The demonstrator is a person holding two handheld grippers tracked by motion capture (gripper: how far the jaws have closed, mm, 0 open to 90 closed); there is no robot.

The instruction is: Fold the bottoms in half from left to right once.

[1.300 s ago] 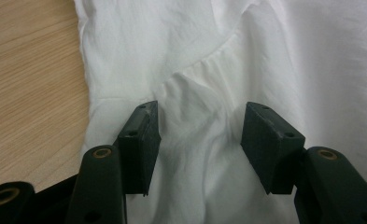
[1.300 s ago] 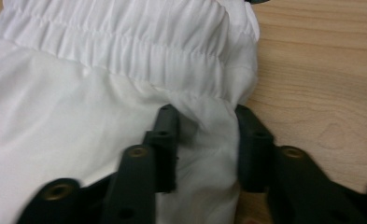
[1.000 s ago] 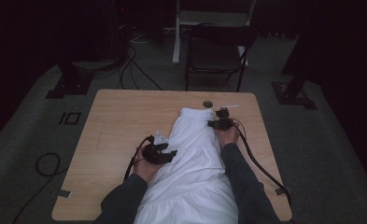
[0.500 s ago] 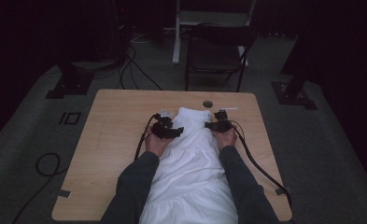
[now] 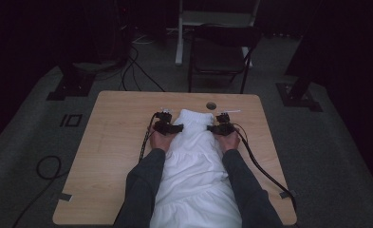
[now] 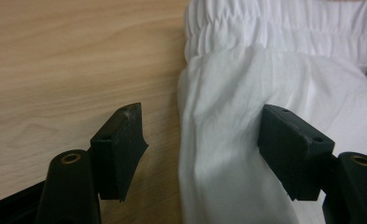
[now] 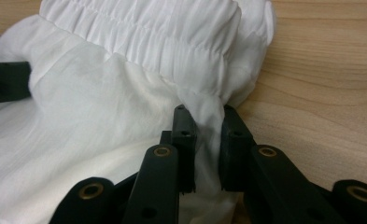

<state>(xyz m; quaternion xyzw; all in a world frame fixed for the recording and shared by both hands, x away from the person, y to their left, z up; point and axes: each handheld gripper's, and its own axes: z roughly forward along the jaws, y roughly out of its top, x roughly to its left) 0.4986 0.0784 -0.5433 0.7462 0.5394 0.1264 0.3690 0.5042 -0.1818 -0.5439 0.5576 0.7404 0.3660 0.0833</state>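
Left gripper view: our left hand-held gripper (image 6: 202, 154) has just spread around the white garment (image 6: 274, 93)'s edge; right hand-held gripper (image 7: 204, 149) pinches it. We should close below the waistband (image 6: 284, 28).

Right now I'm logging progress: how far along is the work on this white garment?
Done: the white garment lies lengthwise on the table. In hand: the right gripper pinches cloth below the elastic waistband; the left gripper has just been opening, straddling the garment's edge. Left: closing the left gripper on it.
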